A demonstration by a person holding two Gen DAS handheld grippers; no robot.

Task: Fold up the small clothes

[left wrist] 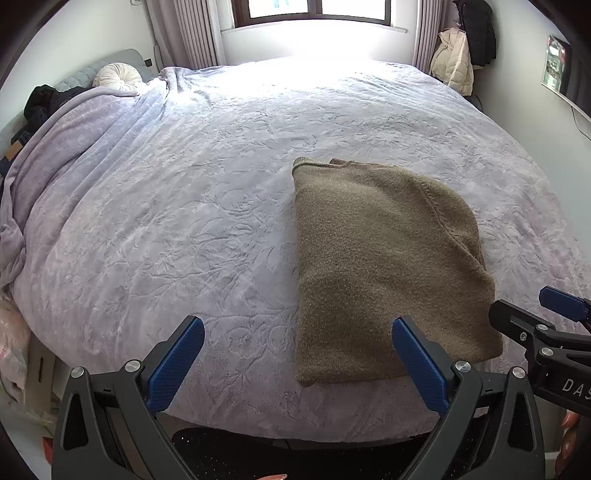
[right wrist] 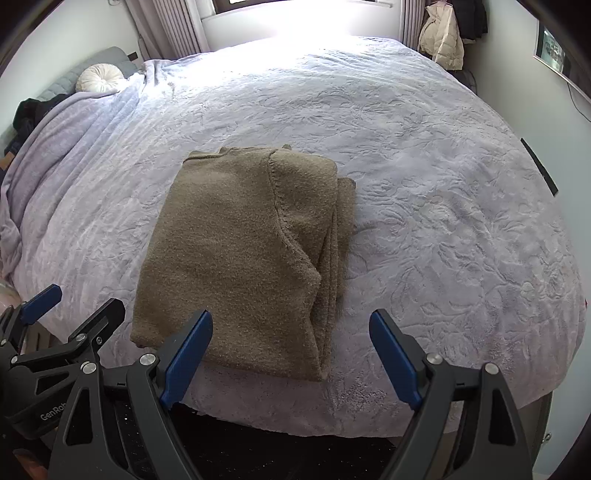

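A small olive-brown knitted sweater [left wrist: 384, 266] lies folded into a rough rectangle on the bed, near its front edge; it also shows in the right wrist view [right wrist: 243, 251], with layered edges along its right side. My left gripper [left wrist: 297, 328] is open and empty, hovering just before the sweater's near left corner. My right gripper [right wrist: 290, 323] is open and empty, above the sweater's near right corner. Each gripper shows in the other's view, the right one [left wrist: 532, 317] and the left one [right wrist: 81, 299].
The bed is covered by a lavender embossed blanket [left wrist: 184, 192]. A round white cushion [left wrist: 118, 75] and dark clothes [left wrist: 44, 103] lie at the headboard, left. Coats [left wrist: 461, 55] hang at the back right. A window [left wrist: 314, 11] is behind. Dark floor lies below the bed's edge.
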